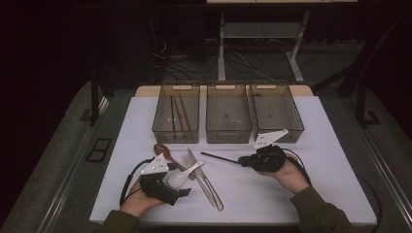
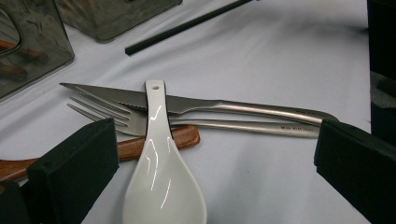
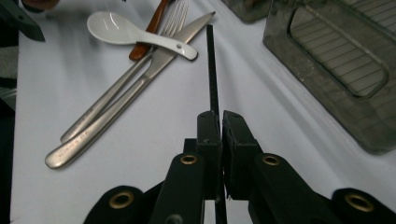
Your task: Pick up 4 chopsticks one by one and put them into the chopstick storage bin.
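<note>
Dark room, cables on the floor behind, white worktop (image 1: 291, 194) up front. Three clear bins sit in a row at the far edge: left bin (image 1: 176, 114) has brown chopsticks (image 1: 180, 115) inside, middle bin (image 1: 228, 112) and right bin (image 1: 277, 110) look bare.

My right gripper (image 3: 220, 122) is just in front of the right bin, fingers (image 3: 237, 140) pressed together, pinching one end of a black chopstick (image 1: 219, 158). Stick runs from my fingers leftward toward the cutlery pile, and the far tip ends short of the pile. Can't tell if that tip touches the cloth.

My left gripper (image 1: 187, 187) sits at the near left, fingers (image 2: 77, 163) spread wide, nothing between the pads. White ceramic spoon (image 2: 161, 182) lies right between them, bowl toward me, not gripped.

Cutlery pile, centre-left: steel knife (image 2: 219, 106) and steel fork (image 2: 233, 127) lie side by side, touching. Spoon handle crosses over both. Wooden spoon (image 1: 163, 150) lies under the white one, bowl toward the left bin.
</note>
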A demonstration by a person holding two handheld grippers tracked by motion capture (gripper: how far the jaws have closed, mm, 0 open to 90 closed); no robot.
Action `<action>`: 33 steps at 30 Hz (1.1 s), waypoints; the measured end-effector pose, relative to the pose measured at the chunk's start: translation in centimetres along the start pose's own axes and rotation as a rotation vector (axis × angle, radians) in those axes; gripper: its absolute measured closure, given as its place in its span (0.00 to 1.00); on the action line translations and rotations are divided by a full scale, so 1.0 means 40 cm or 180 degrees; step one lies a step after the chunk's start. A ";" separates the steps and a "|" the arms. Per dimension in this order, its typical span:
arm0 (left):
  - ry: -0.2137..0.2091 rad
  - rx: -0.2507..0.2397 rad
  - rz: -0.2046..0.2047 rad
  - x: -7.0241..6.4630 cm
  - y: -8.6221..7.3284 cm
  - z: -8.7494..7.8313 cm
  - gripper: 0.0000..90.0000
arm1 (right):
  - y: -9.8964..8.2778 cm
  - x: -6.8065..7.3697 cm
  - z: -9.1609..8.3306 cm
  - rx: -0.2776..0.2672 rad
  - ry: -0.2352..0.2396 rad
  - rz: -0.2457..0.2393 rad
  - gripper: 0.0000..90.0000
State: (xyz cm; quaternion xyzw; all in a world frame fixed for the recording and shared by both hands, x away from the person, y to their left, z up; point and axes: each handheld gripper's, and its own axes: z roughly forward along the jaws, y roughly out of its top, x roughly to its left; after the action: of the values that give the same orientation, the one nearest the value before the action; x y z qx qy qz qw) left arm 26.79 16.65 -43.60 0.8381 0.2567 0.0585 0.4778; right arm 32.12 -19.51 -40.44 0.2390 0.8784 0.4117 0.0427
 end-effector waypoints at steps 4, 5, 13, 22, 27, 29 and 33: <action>0.0005 0.0000 0.0016 0.001 0.000 0.000 0.00 | 0.011 -0.003 -0.011 -0.0075 -0.0004 0.0014 0.96; 0.0004 0.0000 0.0013 0.001 0.000 0.001 0.00 | 0.014 -0.003 -0.014 -0.0093 -0.0003 0.0003 0.96; 0.0012 -0.0002 0.0003 0.003 0.000 0.001 0.00 | 0.042 -0.013 -0.033 -0.0215 -0.0081 0.0028 0.96; 0.0011 -0.0016 -0.0035 0.002 -0.001 0.002 0.00 | 0.073 -0.037 -0.036 -0.0334 -0.0151 0.0132 0.96; 0.0006 -0.0019 -0.0009 0.003 -0.002 0.003 0.00 | 0.105 -0.048 -0.030 -0.0371 -0.0200 0.0194 0.96; 0.0005 -0.0017 -0.0008 0.003 -0.002 0.002 0.00 | 0.121 -0.050 -0.027 -0.0382 -0.0220 0.0194 0.96; 0.0001 -0.0015 -0.0017 0.001 -0.002 0.003 0.00 | 0.156 -0.059 -0.021 -0.0400 -0.0245 0.0218 0.96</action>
State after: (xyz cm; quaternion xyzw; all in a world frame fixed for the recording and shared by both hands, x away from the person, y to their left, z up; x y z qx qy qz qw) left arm 26.84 16.60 -43.73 0.8363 0.2590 0.0580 0.4798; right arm 36.35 -17.77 -35.55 0.2814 0.8399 0.4577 0.0772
